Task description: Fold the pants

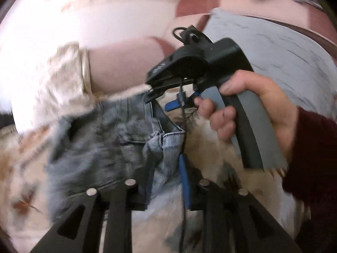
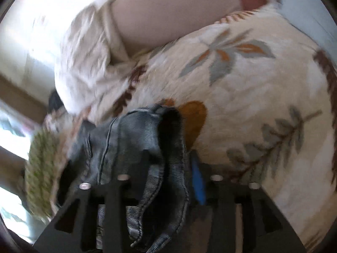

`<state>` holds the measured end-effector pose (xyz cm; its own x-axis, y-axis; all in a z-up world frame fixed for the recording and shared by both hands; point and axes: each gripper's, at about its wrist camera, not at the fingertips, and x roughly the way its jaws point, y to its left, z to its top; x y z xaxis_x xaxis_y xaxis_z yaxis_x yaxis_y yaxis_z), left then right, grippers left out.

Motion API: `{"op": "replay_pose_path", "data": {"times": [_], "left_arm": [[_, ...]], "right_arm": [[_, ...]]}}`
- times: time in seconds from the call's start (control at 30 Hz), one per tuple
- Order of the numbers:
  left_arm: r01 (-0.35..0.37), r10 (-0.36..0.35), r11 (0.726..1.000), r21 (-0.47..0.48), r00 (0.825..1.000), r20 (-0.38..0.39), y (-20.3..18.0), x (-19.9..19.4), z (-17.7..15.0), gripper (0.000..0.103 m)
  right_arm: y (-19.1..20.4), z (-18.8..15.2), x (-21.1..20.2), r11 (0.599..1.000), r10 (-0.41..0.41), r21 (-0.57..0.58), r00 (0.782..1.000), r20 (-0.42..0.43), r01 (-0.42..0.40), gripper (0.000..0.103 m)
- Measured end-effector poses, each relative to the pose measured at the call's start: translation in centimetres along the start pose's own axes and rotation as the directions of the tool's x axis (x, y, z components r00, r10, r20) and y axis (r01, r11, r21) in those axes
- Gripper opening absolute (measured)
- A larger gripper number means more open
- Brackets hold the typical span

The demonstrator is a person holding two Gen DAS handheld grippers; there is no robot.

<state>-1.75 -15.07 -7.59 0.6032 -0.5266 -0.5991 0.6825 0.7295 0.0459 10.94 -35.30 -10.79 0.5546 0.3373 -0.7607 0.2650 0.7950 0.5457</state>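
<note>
- Pants [image 1: 101, 151]: blue-grey faded denim jeans, bunched & creased, seams/hem showing
- Lifted off floral bedspread, fabric draped betw gripper fingers in both wrist views [image 2: 134, 147]
- Motion blur, exact fold state unclear

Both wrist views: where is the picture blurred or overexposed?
Left wrist view: motion blur smears the jeans and bedspread; the upper left is washed out white. Right wrist view: the pillow is blurred, window light burns out the left edge, and the fisheye bends everything.

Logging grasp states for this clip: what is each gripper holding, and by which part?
Both grip the jeans: the right gripper on a hemmed edge, the left gripper on a bunched seamed edge. Which part of the garment cannot be told.
</note>
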Motion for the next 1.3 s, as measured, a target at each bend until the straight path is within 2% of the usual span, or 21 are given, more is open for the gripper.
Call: {"op": "replay_pose_path", "data": {"times": [0.07, 0.1, 0.2, 0.27, 0.3, 0.33, 0.37, 0.43, 0.5, 0.63, 0.73, 0.77, 0.9, 1.0, 1.07, 1.3], "left_arm": [[-0.029, 0.026, 0.998, 0.055, 0.998, 0.059, 0.5, -3.7, 0.0, 0.044], [-0.051, 0.045, 0.996, 0.071, 0.995, 0.089, 1.1, -5.3, 0.0, 0.047], [-0.173, 0.16, 0.982, 0.078, 0.975, 0.158, 4.6, -8.8, 0.4, 0.054], [-0.275, 0.265, 0.961, 0.034, 0.949, 0.172, 7.6, -9.4, 0.8, 0.054], [-0.312, 0.311, 0.95, -0.015, 0.938, 0.152, 9.5, -9.1, 1.1, 0.054], [-0.323, 0.329, 0.944, -0.071, 0.936, 0.125, 10.9, -9.0, 1.2, 0.054], [-0.311, 0.326, 0.94, -0.141, 0.94, 0.101, 12.7, -8.3, 1.5, 0.054], [-0.313, 0.333, 0.928, -0.2, 0.94, 0.073, 14.4, -6.7, 1.5, 0.054], [-0.31, 0.325, 0.926, -0.215, 0.945, 0.039, 14.8, -4.9, 1.1, 0.053], [-0.265, 0.266, 0.932, -0.246, 0.963, -0.029, 15.2, -1.1, 0.3, 0.044], [-0.254, 0.24, 0.946, -0.204, 0.967, -0.087, 14.2, 0.9, -0.5, 0.04], [-0.251, 0.235, 0.95, -0.184, 0.967, -0.103, 13.7, 1.7, -0.9, 0.036], [-0.248, 0.227, 0.957, -0.154, 0.964, -0.142, 12.5, 4.2, -1.6, 0.032], [-0.245, 0.222, 0.963, -0.112, 0.958, -0.18, 11.5, 6.1, -2.1, 0.028], [-0.255, 0.238, 0.964, -0.077, 0.954, -0.181, 10.7, 6.9, -2.1, 0.025], [-0.208, 0.184, 0.974, -0.091, 0.958, -0.22, 11.3, 8.4, -1.4, 0.024]], "right_arm": [[-0.5, -0.5, -2.4, 0.997, 0.06, 0.04, 0.996, 0.069, -0.063, 0.044], [-0.5, -1.0, -4.0, 0.996, 0.073, 0.043, 0.991, 0.11, -0.078, 0.045], [0.0, -3.3, -8.4, 0.992, 0.108, 0.049, 0.972, 0.207, -0.12, 0.048], [0.7, -5.1, -10.0, 0.988, 0.137, 0.039, 0.963, 0.232, -0.15, 0.048], [1.3, -6.1, -10.7, 0.987, 0.144, 0.03, 0.96, 0.242, -0.155, 0.048], [2.0, -7.3, -11.3, 0.987, 0.152, 0.015, 0.956, 0.25, -0.16, 0.048], [2.7, -8.0, -11.5, 0.986, 0.16, 0.002, 0.954, 0.252, -0.166, 0.048], [4.2, -9.5, -11.6, 0.983, 0.185, -0.026, 0.95, 0.25, -0.184, 0.048], [5.6, -10.3, -10.9, 0.978, 0.208, -0.049, 0.948, 0.242, -0.202, 0.048], [7.4, -10.4, -8.6, 0.974, 0.226, -0.079, 0.95, 0.215, -0.214, 0.048], [7.6, -9.9, -6.6, 0.967, 0.255, -0.069, 0.95, 0.181, -0.246, 0.047], [7.6, -9.8, -6.1, 0.969, 0.247, -0.072, 0.953, 0.178, -0.238, 0.047], [7.5, -9.4, -4.2, 0.975, 0.22, -0.071, 0.967, 0.129, -0.212, 0.047], [6.9, -9.6, -2.0, 0.992, 0.121, -0.055, 0.992, 0.046, -0.118, 0.044], [5.9, -9.9, -0.8, 0.997, 0.072, -0.035, 0.997, -0.006, -0.072, 0.044], [2.7, -10.5, -0.4, 0.988, 0.147, 0.066, 0.988, -0.052, -0.143, 0.044]]}}
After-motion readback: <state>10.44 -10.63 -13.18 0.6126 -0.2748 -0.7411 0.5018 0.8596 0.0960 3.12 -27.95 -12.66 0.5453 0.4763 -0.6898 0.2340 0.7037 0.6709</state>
